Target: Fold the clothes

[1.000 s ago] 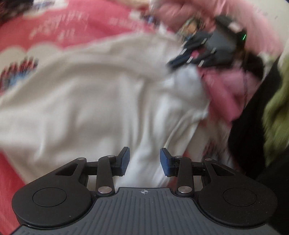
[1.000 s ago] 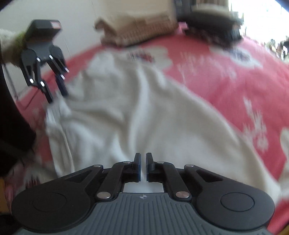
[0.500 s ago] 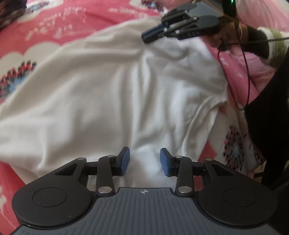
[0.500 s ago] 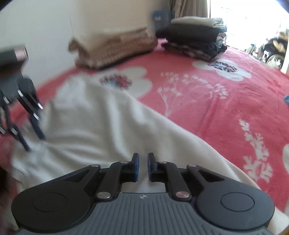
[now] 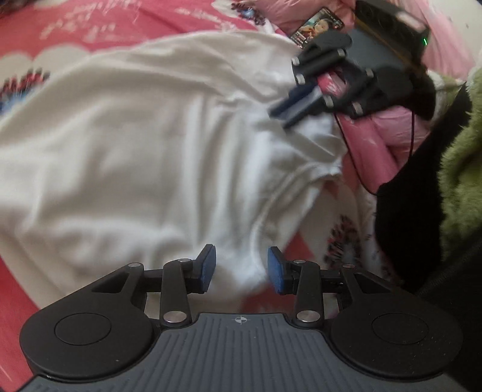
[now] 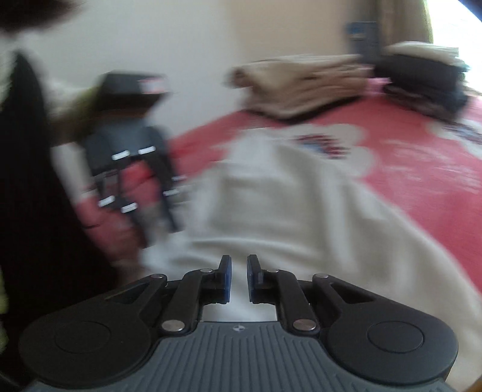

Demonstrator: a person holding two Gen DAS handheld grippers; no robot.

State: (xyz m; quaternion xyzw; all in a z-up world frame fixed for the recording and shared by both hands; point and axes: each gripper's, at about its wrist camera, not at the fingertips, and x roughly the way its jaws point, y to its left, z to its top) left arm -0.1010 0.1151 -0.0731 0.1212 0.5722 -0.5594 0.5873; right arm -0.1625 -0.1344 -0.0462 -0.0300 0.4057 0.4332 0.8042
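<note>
Left gripper (image 5: 239, 268): angled down over the near edge of the white garment (image 5: 144, 144); its jaws are held partly apart, with cloth seen below the gap and nothing pressed by the blue pads (image 5: 208, 265).
Right gripper (image 6: 236, 279): tilted down over the garment; its jaws have just been opening and are parted by a narrow slit, with nothing gripped between them. In the left wrist view it is seen at 2 o'clock, blurred, at the garment's far edge.
White garment: spread rumpled across the red floral bedspread (image 5: 99, 27), filling the centre of both views; a seamed edge is seen toward 4 o'clock in the left view.
Folded beige pile (image 6: 301, 84): placed at 1 o'clock in the right view, well apart from the garment.
Dark folded stack (image 6: 421, 78): set just beside the beige pile, toward 2 o'clock.
Person's sleeve (image 5: 461, 169): fuzzy green, seen at 3 o'clock in the left view.
Obstruction: each gripper is seen in the other's view; the right view is blurred.
</note>
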